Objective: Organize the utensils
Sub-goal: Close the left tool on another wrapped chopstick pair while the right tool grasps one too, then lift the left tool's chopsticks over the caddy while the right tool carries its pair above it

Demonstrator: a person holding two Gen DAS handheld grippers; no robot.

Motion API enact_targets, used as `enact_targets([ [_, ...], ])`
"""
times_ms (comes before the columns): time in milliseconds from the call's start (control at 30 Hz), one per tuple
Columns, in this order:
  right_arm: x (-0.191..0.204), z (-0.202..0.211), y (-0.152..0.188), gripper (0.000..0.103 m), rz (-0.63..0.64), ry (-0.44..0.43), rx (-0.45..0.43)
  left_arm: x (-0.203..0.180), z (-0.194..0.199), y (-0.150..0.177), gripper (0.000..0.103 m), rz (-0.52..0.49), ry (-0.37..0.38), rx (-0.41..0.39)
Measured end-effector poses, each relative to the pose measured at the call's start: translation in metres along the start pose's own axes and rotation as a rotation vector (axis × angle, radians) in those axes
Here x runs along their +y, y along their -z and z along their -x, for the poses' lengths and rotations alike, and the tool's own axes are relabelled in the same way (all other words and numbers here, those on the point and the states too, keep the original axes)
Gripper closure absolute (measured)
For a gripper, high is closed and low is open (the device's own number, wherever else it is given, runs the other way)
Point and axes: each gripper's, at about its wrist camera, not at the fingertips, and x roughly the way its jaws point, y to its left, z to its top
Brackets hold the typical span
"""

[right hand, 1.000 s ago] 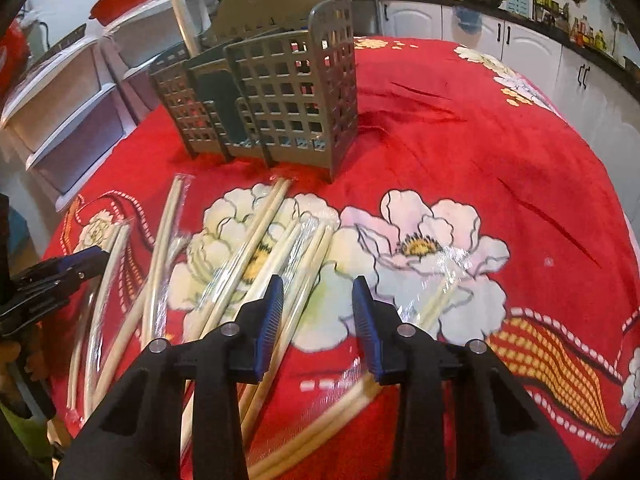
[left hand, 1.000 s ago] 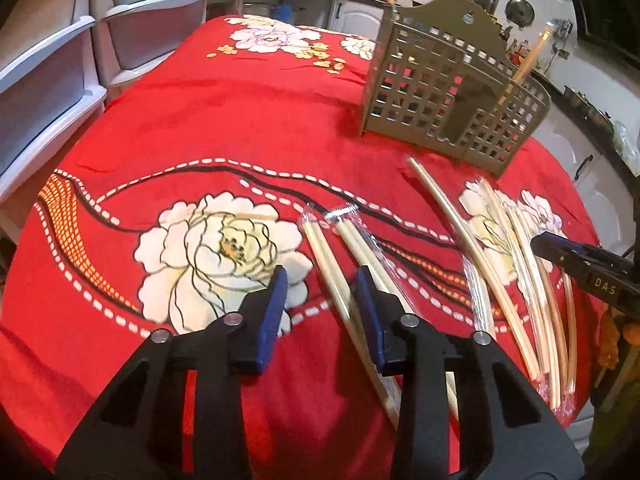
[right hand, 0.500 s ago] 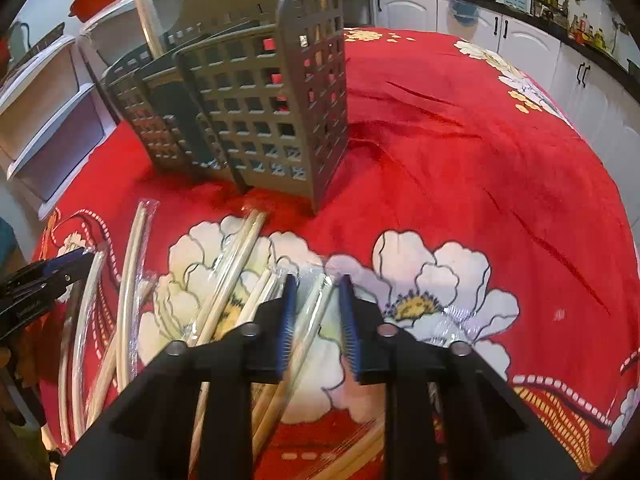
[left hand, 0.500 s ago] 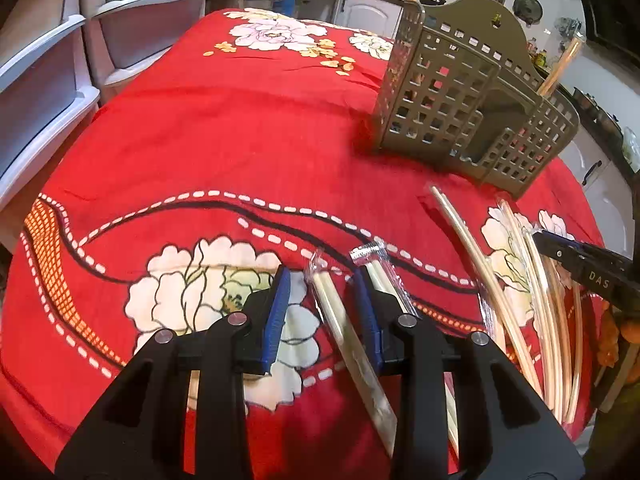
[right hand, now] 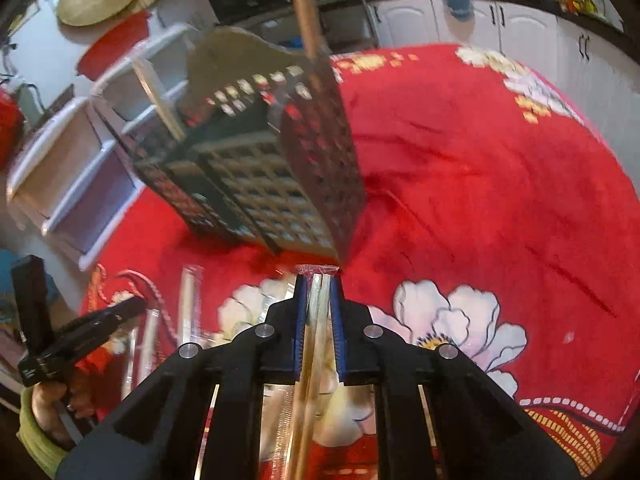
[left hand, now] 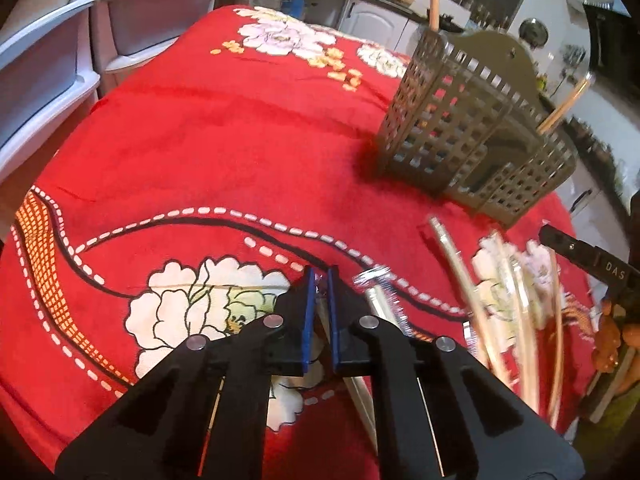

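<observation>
Several pairs of pale chopsticks in clear plastic wrap [left hand: 496, 300] lie on the red flowered tablecloth [left hand: 240, 152]. A grey lattice utensil basket [left hand: 472, 136] stands beyond them, with a few sticks upright in it. My left gripper [left hand: 319, 280] is shut on one wrapped pair [left hand: 320, 308]; another pair [left hand: 384, 304] lies just to its right. My right gripper [right hand: 319, 280] is shut on a wrapped pair [right hand: 314, 340], close in front of the basket [right hand: 256, 168]. The other gripper shows at the left edge of the right wrist view [right hand: 80, 340].
White plastic drawer units [left hand: 52, 52] stand to the left of the table. Kitchen cabinets [right hand: 460, 20] and a counter run along the back. The tablecloth edge drops off on the right near the loose chopsticks.
Both grippers have closed, each on a wrapped chopstick pair. The right gripper has moved forward toward the basket; the left has moved down over its pair.
</observation>
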Motion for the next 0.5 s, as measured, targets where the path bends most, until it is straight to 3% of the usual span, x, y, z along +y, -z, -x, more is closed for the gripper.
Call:
enact_targets([
  [500,0.053,0.079,-0.022,0.093,0.116,-0.080,-0.215,-0.036,0.094,-0.046,0.102,-0.067,0.095,-0.238],
])
